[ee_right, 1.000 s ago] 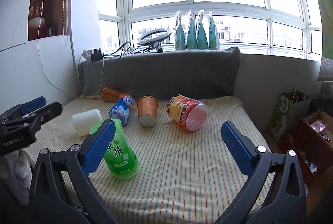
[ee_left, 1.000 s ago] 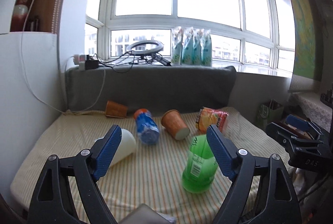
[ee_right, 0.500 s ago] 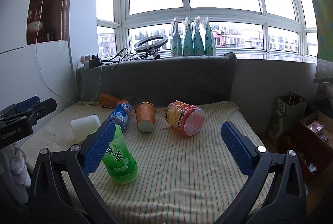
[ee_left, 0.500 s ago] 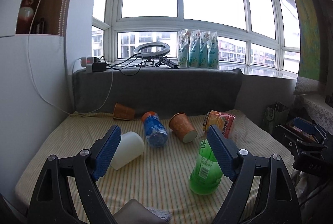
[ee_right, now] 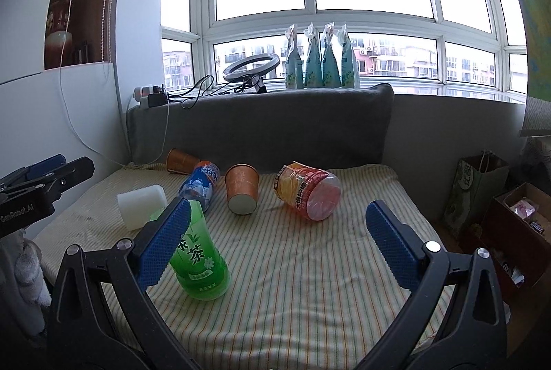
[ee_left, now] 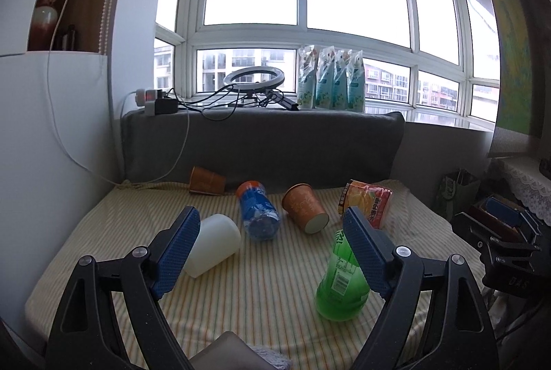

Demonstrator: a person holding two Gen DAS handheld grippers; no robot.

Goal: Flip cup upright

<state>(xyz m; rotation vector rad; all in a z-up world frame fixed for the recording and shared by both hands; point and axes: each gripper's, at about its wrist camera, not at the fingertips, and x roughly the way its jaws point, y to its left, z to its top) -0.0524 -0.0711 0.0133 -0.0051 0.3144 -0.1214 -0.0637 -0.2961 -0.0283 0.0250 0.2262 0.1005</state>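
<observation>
The white cup (ee_left: 210,244) is seen lying sideways just past the spread, empty left gripper (ee_left: 272,253) — the right gripper (ee_right: 275,241), also spread, is farther.

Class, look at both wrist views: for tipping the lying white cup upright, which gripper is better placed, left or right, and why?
Left, probably. The left gripper is open, with the white cup lying just past its left finger. From the right gripper, also open, the cup lies far off to the left, beyond the green bottle.
</observation>
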